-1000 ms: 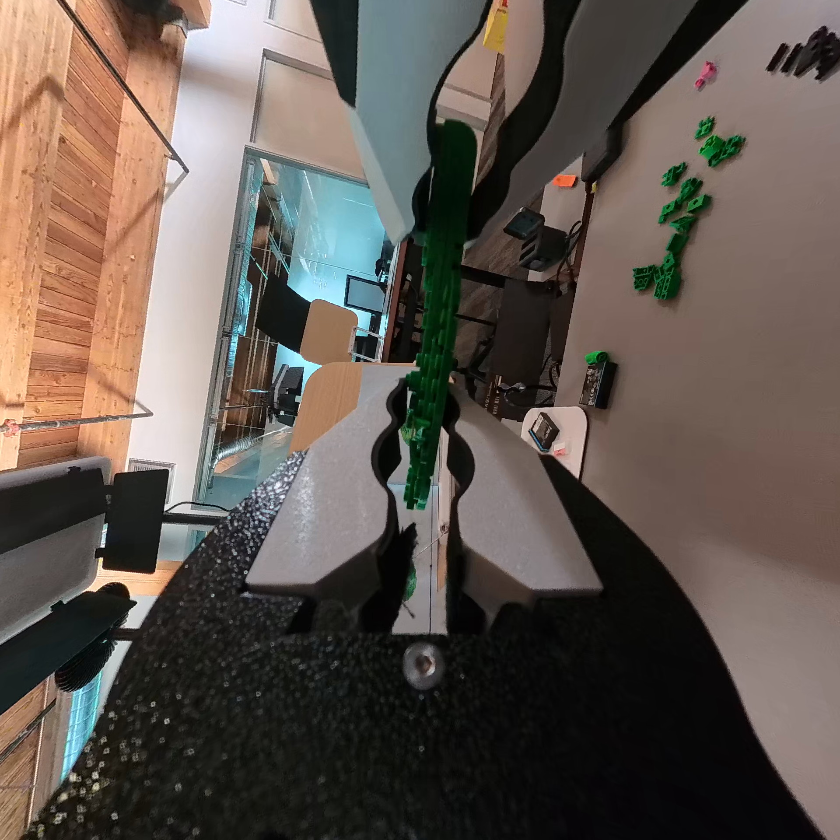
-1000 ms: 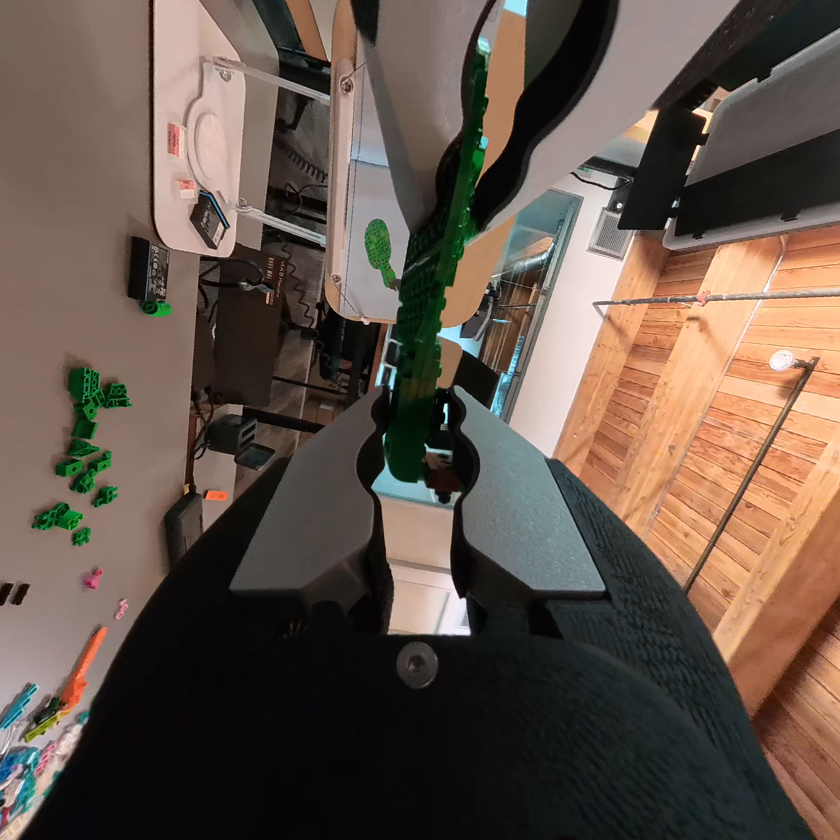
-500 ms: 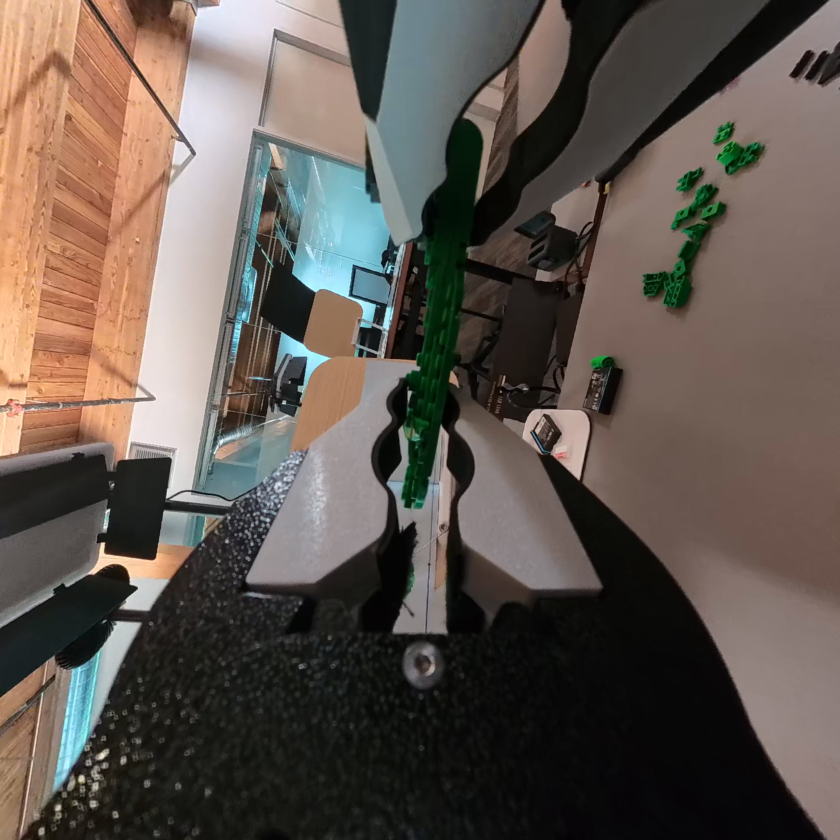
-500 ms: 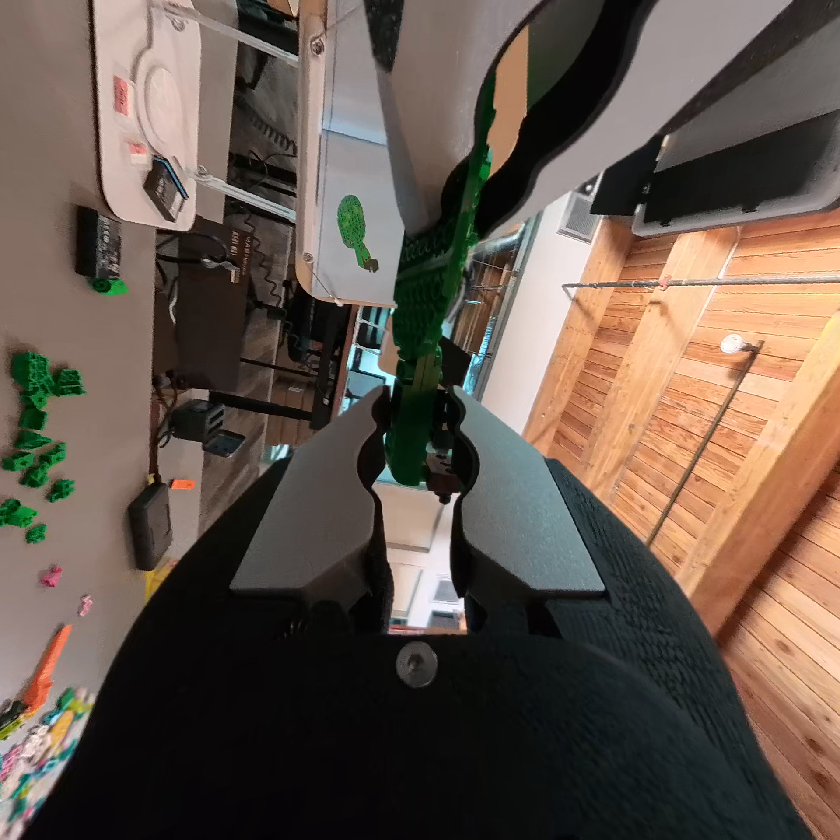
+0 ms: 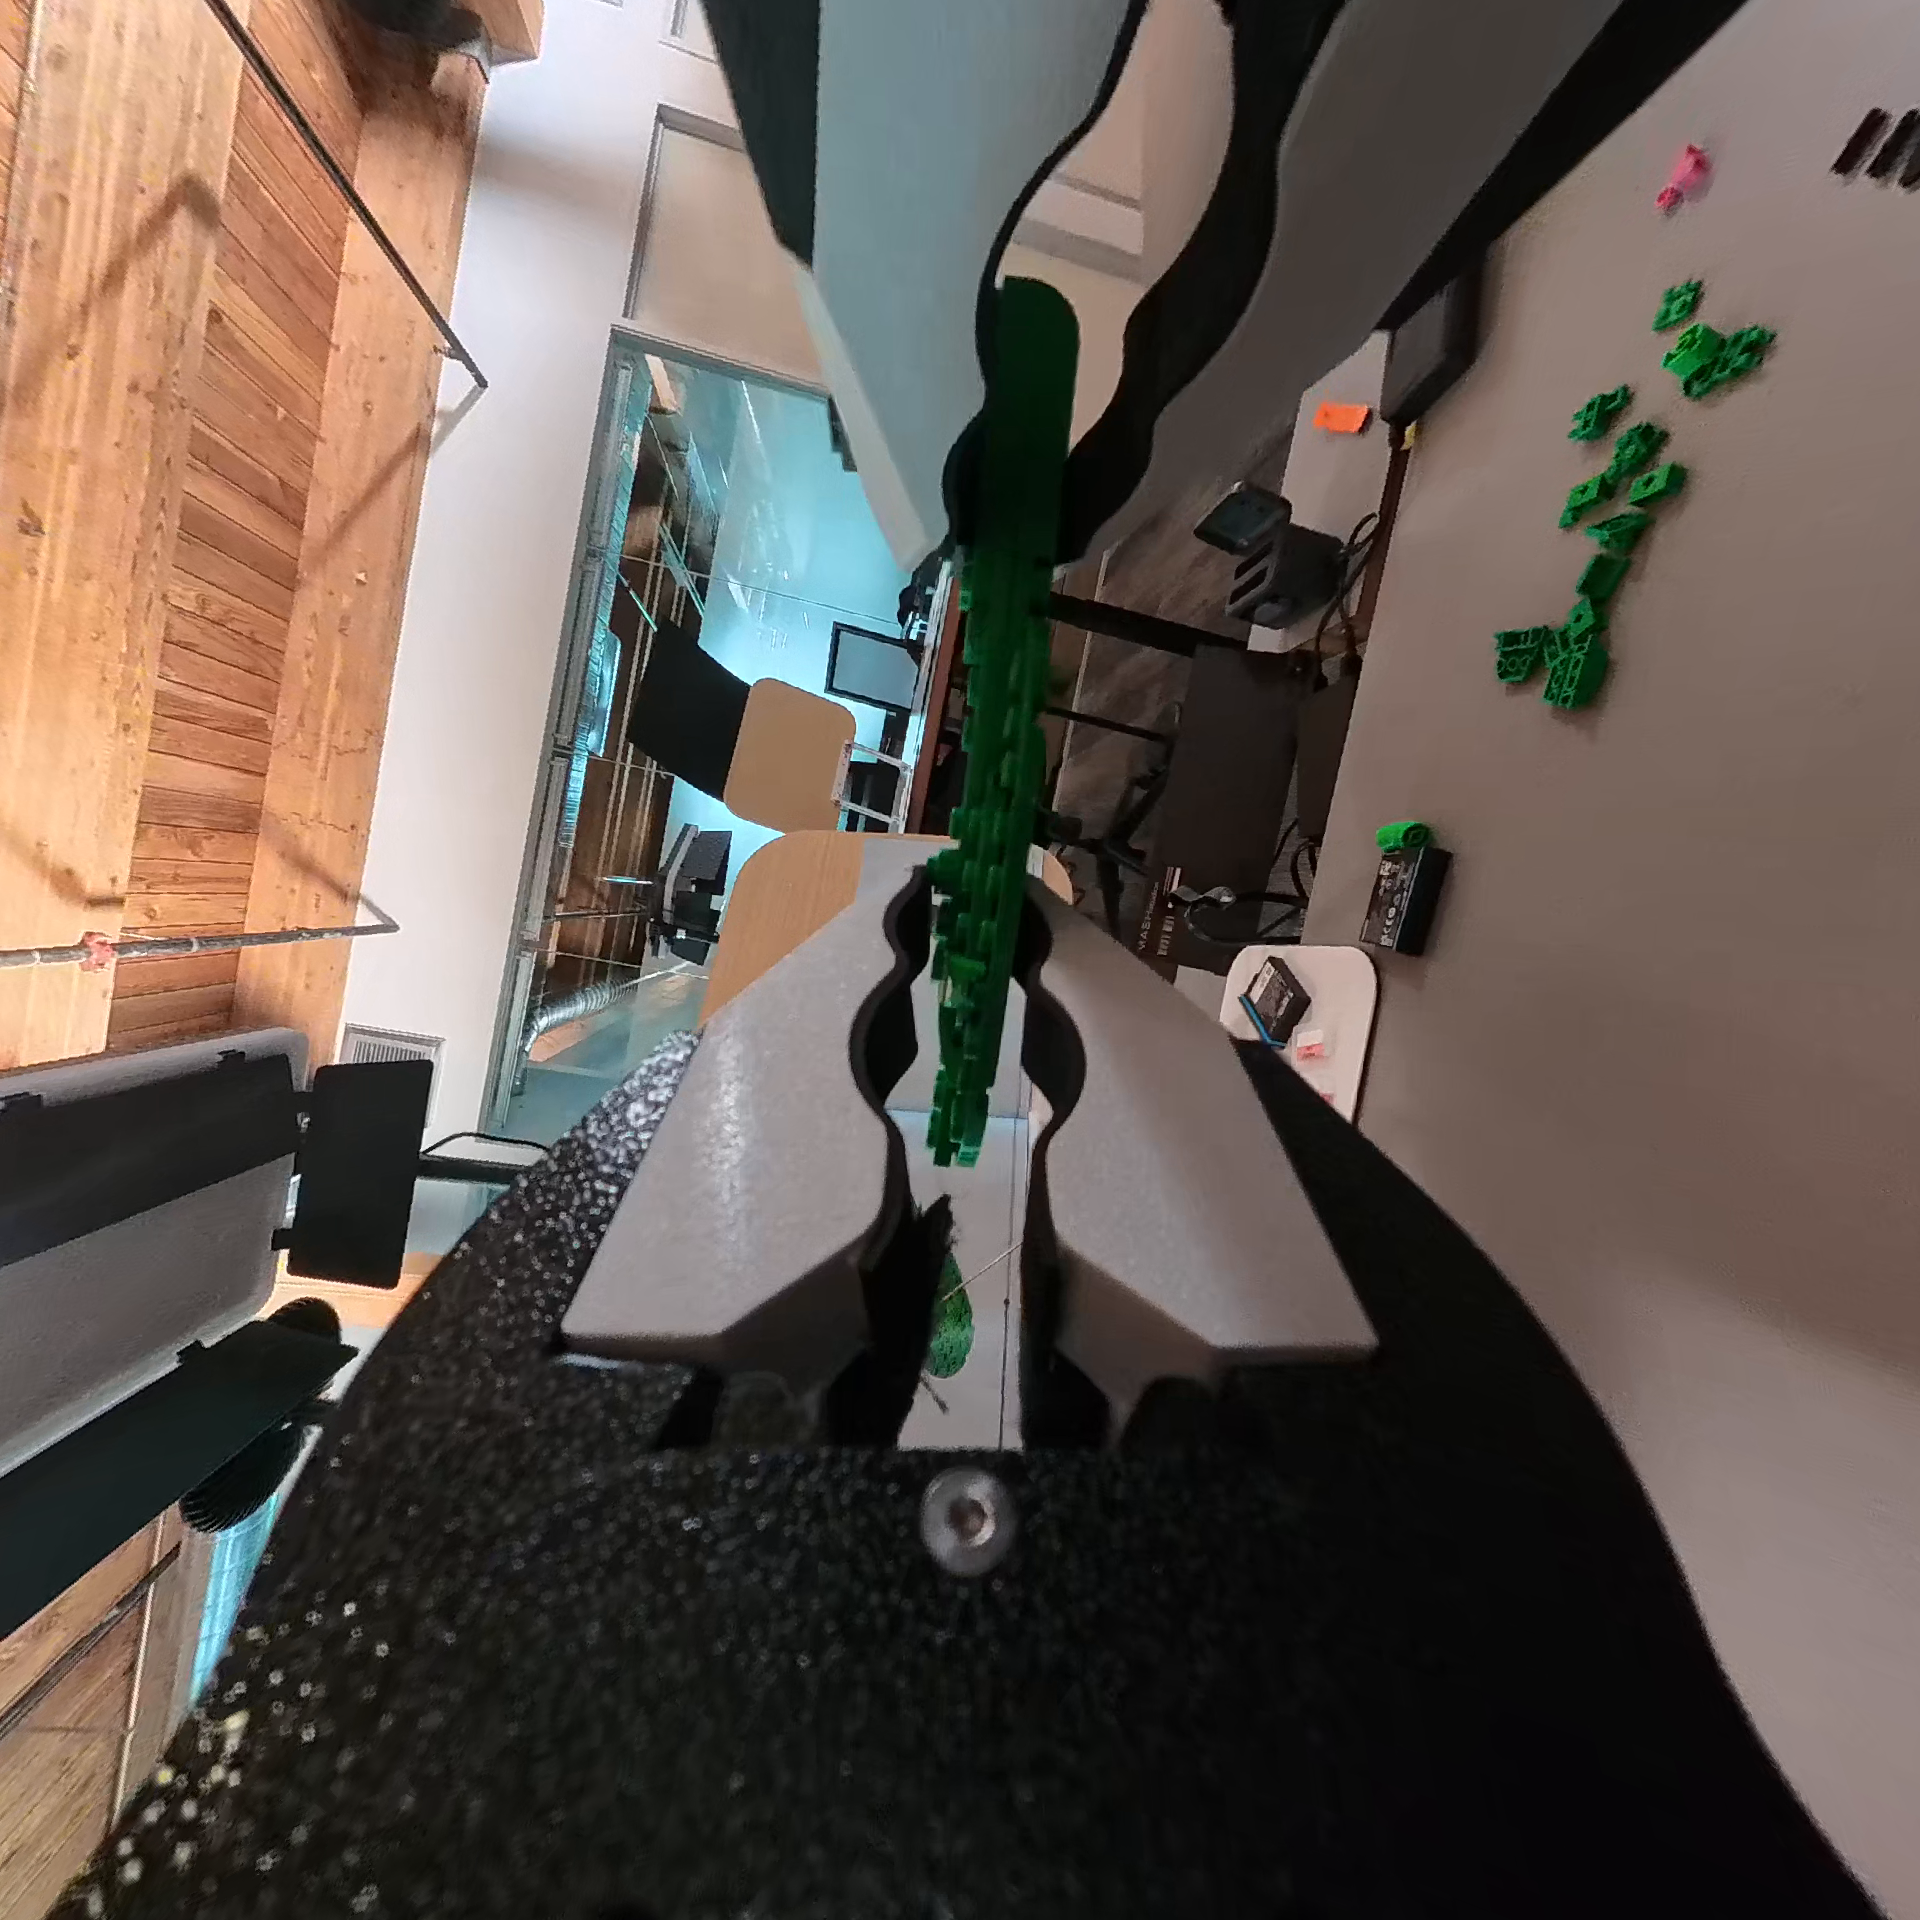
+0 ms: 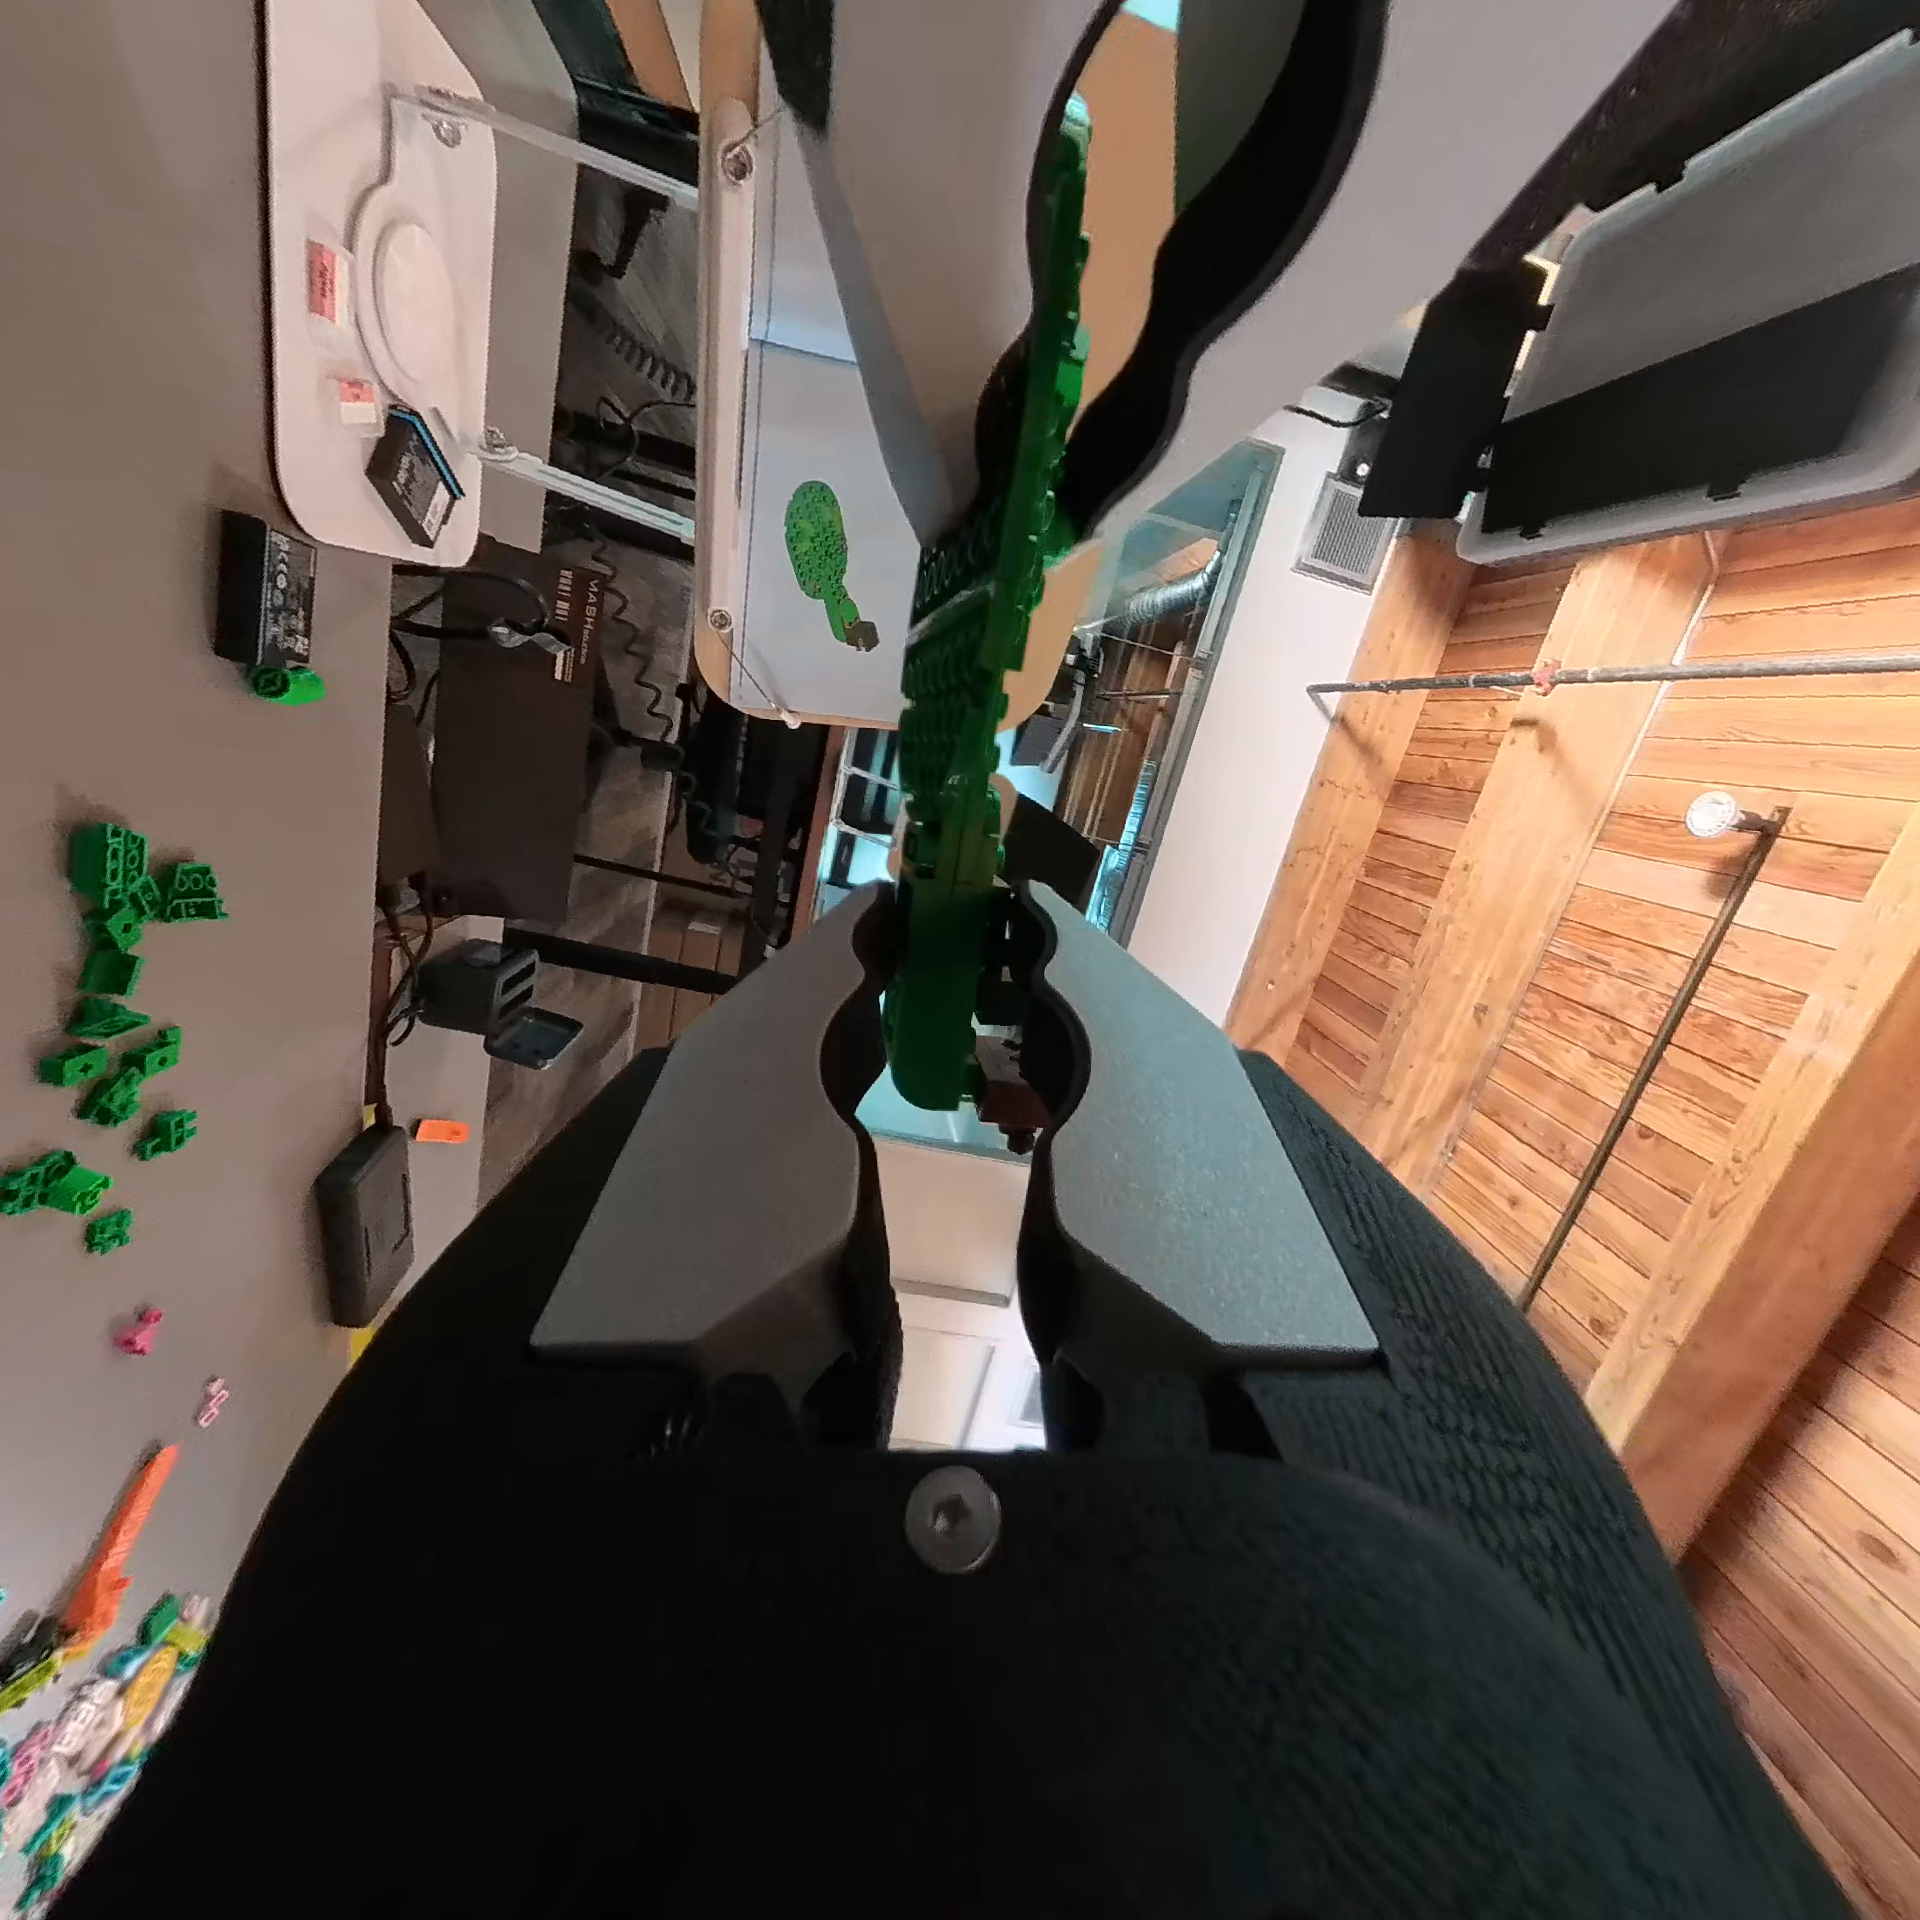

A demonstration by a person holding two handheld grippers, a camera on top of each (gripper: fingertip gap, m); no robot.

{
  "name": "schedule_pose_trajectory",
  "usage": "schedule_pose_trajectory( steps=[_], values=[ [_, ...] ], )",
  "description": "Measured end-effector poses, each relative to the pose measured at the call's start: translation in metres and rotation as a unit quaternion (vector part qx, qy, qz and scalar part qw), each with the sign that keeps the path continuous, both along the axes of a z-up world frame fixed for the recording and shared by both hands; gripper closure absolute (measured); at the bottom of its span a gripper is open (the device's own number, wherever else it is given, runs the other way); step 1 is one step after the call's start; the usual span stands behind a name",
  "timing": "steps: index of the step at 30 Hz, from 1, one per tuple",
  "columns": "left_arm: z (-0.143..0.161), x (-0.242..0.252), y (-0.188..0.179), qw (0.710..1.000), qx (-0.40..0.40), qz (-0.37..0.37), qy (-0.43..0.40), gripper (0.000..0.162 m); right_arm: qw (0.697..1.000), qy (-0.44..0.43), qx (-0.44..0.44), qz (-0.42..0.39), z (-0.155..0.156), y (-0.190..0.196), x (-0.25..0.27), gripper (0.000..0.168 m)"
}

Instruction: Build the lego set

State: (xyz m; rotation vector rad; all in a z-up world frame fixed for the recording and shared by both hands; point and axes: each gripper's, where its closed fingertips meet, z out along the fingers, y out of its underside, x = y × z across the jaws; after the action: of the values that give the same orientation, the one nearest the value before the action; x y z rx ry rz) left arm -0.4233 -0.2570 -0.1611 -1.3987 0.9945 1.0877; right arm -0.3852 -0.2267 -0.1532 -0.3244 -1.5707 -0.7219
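- The table (image 6: 135, 727) runs along the 9 o'clock edge of the right wrist view and the 3 o'clock edge of the left one, so both cameras are rolled on their sides and the work is held up off the surface.
- The green build (image 5: 1003, 727), a long, flat stack of plates, hangs in the air between the two tools. Its long axis runs from 6 to 12 o'clock in both views, seen nearly edge-on, with the rounded end at the right gripper and the narrower end at the left gripper.
- The left gripper (image 5: 971, 997) is pinching one end of the build, its wavy pads close on either side.
- The right gripper (image 6: 951, 997) is clamped on the other end, where a small brown piece (image 6: 1003, 1091) sits against the green.
- I'd judge it light and stiff along its length, yet likely to snap apart at the seams if bent or twisted (thin plates, held only by studs), so the flat faces near each end are the sound places to grip.
- Loose green bricks (image 6: 114, 997) lie scattered on the table at 9 o'clock, well apart from the build.
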Motion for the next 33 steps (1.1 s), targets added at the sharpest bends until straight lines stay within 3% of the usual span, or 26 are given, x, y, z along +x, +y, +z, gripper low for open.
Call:
schedule_pose_trajectory(
  steps=[27, 33],
  values=[
    [-0.013, 0.006, 0.005, 0.999, -0.037, -0.027, -0.026, 0.15, 0.996, -0.022, -0.089, 0.017, -0.016, 0.007, 0.001, 0.148],
    [-0.012, 0.015, 0.003, 0.997, -0.038, -0.057, -0.033, 0.15, 0.992, -0.003, -0.11, 0.061, -0.012, -0.005, 0.002, 0.117]
  ],
)
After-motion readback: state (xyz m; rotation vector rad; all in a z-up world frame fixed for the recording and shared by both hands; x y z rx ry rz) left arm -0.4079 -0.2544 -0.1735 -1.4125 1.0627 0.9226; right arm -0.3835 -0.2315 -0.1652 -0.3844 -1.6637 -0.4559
